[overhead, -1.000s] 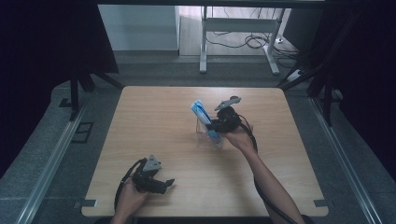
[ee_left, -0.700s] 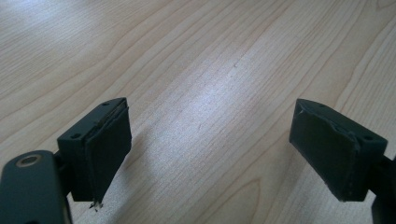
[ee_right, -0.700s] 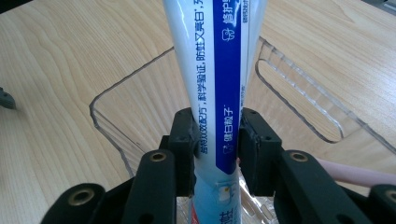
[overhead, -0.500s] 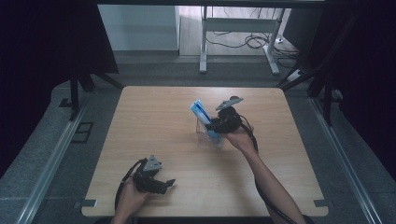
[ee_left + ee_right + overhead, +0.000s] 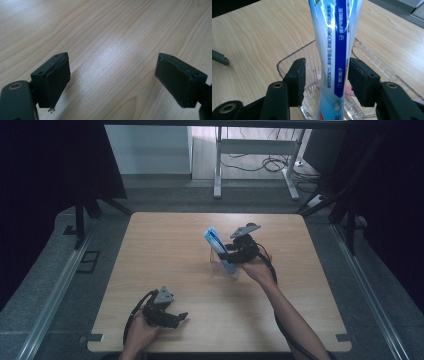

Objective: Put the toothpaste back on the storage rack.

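Toothpaste tube (image 5: 334, 50) top cut off, right gripper (image 5: 325, 75) jaws just opening around it, left gripper (image 5: 112, 82) jaws wide apart.

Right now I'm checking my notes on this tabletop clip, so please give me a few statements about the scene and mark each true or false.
1. The toothpaste tube stands in the clear container. True.
2. The right hand-held gripper is clamped on the tube. False: its jaws have just been opening, with gaps either side of the tube between them.
3. The left hand-held gripper holds a toothbrush. False: its jaws are open over bare table.
4. The tube is mostly blue and white. True.
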### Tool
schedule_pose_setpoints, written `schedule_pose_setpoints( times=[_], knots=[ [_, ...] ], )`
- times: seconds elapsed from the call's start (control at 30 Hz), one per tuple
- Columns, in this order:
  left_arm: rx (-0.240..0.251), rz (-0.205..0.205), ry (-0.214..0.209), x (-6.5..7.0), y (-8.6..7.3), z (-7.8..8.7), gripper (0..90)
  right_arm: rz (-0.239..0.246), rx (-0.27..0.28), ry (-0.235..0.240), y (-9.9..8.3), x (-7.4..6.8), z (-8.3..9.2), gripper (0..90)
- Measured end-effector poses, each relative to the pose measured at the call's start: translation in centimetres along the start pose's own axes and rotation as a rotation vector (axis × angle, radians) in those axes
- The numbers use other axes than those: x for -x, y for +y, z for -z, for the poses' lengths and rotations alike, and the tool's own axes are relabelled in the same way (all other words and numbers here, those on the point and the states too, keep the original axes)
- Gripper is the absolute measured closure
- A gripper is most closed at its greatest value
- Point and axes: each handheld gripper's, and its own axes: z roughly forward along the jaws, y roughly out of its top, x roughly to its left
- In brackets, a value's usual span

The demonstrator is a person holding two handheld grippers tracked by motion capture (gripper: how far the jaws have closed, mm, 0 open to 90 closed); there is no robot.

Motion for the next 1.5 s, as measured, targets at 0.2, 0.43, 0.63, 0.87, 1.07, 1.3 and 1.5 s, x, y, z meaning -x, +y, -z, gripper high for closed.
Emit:
schedule_pose_setpoints(
  times=[0.2,0.43,0.63,0.87,1.07,1.3,1.5],
  knots=[
    [0.000,-0.001,0.000,0.0,0.0,0.0,13.1,0.006,0.008,-0.005,0.2,-0.2,0.6,46.1],
    [-0.005,-0.003,0.000,0.1,0.0,-0.1,13.2,0.018,0.014,-0.008,0.1,-0.3,1.1,44.2],
    [-0.007,-0.006,-0.001,0.1,0.0,-0.1,13.1,0.019,0.025,-0.009,0.0,-0.4,1.6,43.3],
    [-0.007,-0.007,0.000,0.1,0.0,-0.1,13.2,0.018,0.030,-0.010,-0.2,-0.6,2.2,41.6],
    [-0.006,-0.007,0.001,0.1,0.0,-0.1,13.1,0.024,0.040,-0.012,-0.5,-0.8,2.8,39.8],
    [-0.006,-0.008,0.001,0.1,0.0,-0.1,13.1,0.017,0.053,-0.016,-0.8,-0.7,3.7,37.6],
    [-0.008,-0.010,0.002,0.2,0.0,-0.1,13.2,0.017,0.059,-0.009,-1.1,-0.9,4.3,35.6]
  ],
)
